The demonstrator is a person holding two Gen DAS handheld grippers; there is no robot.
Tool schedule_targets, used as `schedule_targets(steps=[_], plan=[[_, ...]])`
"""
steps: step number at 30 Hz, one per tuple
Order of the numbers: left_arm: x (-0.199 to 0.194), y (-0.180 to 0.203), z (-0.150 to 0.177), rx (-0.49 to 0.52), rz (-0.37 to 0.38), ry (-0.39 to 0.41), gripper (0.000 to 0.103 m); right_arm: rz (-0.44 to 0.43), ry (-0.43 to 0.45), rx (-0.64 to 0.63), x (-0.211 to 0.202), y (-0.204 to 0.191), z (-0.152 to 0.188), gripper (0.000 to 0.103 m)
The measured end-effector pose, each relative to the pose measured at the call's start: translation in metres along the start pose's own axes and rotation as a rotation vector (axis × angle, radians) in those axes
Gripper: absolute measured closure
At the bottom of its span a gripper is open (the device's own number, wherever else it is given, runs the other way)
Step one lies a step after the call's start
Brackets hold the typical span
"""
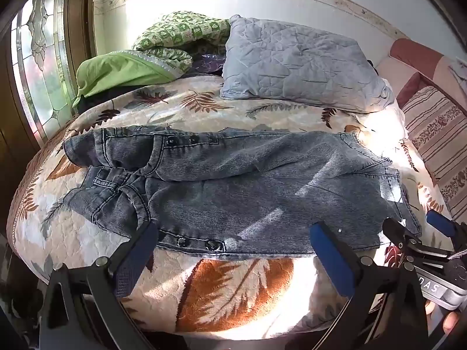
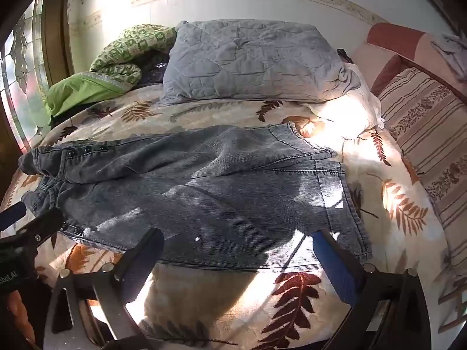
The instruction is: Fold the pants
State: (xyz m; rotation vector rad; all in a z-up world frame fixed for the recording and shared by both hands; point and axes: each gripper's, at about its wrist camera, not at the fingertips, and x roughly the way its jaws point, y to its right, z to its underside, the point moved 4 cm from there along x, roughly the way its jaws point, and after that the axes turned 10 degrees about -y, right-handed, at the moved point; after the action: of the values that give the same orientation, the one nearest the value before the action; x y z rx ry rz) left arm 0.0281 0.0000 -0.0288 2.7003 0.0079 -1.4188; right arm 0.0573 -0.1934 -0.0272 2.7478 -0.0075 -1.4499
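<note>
Broadly, the cream quilted bedspread with brown and grey fern leaves (image 1: 233, 288) carries everything, and across its middle the faded blue-grey denim pants with dark snap buttons (image 1: 248, 192) lie flat with their long axis running side to side: the gathered waistband end sits toward the window side on the left, the hemmed leg ends toward the striped cushion on the right. One leg lies farther from the cameras, the other nearer, so the near side seam faces both tools. Beyond the pants rests a quilted grey-blue pillow (image 1: 297, 64). The left gripper (image 1: 233, 250) hangs just short of the near seam around the snap buttons, closer to the waistband; the right gripper (image 2: 236, 250) hangs just short of the same seam, closer to the leg hems. Both sets of jaws stand fully spread and empty, each tilted down at the cloth ahead of it, with the denim edge lying just beyond the blue fingertips (image 1: 318, 233)
</note>
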Motion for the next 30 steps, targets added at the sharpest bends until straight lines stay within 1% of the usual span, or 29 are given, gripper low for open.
schedule_targets(steps=[4, 5, 6, 8, 9, 11, 12, 30], plan=[[-0.001, -0.004, 0.0, 0.007, -0.003, 0.006, 0.0, 0.001, 0.01, 0.005, -0.001, 0.0, -0.001, 0.0], [0.009, -0.007, 0.005, 0.006, -0.004, 0.003, 0.0, -0.002, 0.011, 0.006, -0.002, 0.0, 0.0, 0.0], [0.009, -0.01, 0.006, 0.006, -0.005, 0.006, 0.0, -0.002, 0.013, 0.008, -0.003, 0.0, 0.0, 0.0], [0.01, -0.01, 0.005, 0.013, -0.019, 0.003, 0.0, -0.006, 0.018, 0.01, -0.004, 0.001, 0.0, 0.0], [0.01, -0.01, 0.003, 0.013, -0.024, -0.001, 0.0, 0.012, 0.007, 0.009, 0.0, 0.001, -0.001, 0.0], [0.008, -0.006, 0.003, 0.015, -0.039, -0.006, 0.0, 0.013, 0.008, 0.009, 0.004, 0.003, -0.001, 0.0], [0.008, -0.005, 0.003, 0.015, -0.041, -0.007, 0.0, 0.014, 0.009, 0.012, -0.001, 0.001, -0.002, 0.0], [0.009, -0.005, 0.003, 0.01, -0.038, -0.021, 0.0, 0.007, 0.016, 0.021, 0.001, 0.002, -0.003, 0.0]])
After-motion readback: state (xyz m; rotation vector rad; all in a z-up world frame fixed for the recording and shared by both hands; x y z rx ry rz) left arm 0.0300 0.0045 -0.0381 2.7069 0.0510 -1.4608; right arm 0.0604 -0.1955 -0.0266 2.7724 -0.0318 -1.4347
